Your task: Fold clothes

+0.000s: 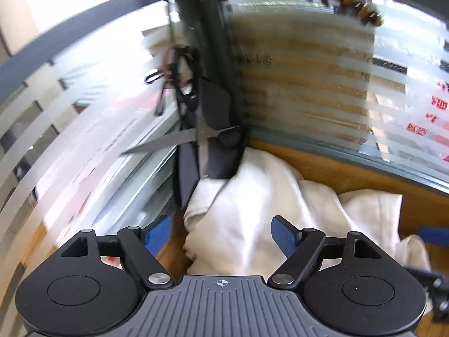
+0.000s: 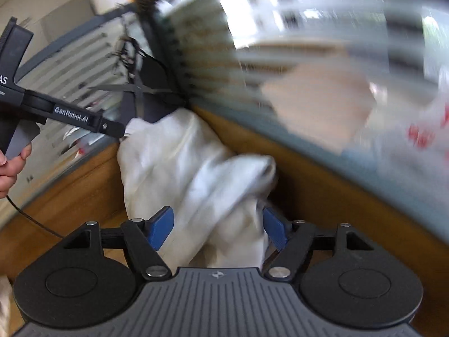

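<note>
Left tool (image 1: 221, 236) sits nearest the lens, blue pads spread wide, nothing pinched; white garment (image 1: 252, 205) lies under and just past the tips, no pad contact that I can make out. Right tool (image 2: 217, 226) same story: pads apart, a bunched fold of the cloth between them, right pad very close to the fabric but blur hides whether it touches. Garment is a crumpled white heap on the wooden table (image 2: 70, 185), long axis running from the tools away toward the corner where two glass partitions meet; far end butts against a dark upright item (image 1: 216, 129) there. A second lobe spreads out to the right in the left wrist view, ending in a squarish corner. Grey strap-like pieces cross over the dark item, tangled dark cords above it. Partitions (image 1: 322, 90) carry frosted horizontal stripes; brown cardboard behind one, red lettering at far right. A hand (image 2: 9, 168) holds the left tool's handle at the edge of the right wrist view. Both views motion-blurred.
</note>
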Demonstrator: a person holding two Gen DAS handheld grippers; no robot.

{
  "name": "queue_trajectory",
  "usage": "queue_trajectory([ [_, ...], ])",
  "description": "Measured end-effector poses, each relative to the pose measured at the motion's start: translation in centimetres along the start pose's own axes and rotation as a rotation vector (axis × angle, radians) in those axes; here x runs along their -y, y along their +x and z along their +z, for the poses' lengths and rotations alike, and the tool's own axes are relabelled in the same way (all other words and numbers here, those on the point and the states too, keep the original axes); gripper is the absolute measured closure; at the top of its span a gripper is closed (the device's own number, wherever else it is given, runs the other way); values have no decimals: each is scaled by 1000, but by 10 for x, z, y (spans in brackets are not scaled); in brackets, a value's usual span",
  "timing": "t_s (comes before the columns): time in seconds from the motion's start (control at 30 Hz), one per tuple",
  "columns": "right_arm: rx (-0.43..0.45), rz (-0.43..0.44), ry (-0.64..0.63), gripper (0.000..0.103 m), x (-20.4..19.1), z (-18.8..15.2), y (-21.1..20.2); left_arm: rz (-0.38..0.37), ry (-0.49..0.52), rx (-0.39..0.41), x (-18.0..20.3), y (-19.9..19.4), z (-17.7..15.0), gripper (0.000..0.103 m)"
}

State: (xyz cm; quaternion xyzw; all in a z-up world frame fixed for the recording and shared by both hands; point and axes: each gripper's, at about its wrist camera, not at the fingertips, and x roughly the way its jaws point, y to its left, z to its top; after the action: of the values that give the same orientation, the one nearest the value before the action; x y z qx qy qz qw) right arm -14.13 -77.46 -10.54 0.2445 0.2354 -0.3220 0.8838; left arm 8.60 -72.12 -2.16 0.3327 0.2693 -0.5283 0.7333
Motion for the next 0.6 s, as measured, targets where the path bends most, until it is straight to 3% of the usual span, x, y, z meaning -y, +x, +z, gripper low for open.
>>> queue_trajectory([
  [0.1, 19, 51, -112, 27, -5, 14, -4, 21, -46, 45, 3, -8, -8, 32],
  [0.17, 30, 90, -179, 27, -9, 24, 1, 27, -70, 65, 2, -4, -15, 47],
  [0.27, 24, 145, -235, 27, -16, 40, 23, -5, -101, 68, 4, 12, -14, 58],
  [0.43, -10, 181, -284, 32, -11, 63, 77, -23, -117, 31, 7, 52, -7, 61],
  [0.6, -78, 157, -262, 37, -6, 56, 117, -13, -132, -32, 5, 97, -3, 62],
])
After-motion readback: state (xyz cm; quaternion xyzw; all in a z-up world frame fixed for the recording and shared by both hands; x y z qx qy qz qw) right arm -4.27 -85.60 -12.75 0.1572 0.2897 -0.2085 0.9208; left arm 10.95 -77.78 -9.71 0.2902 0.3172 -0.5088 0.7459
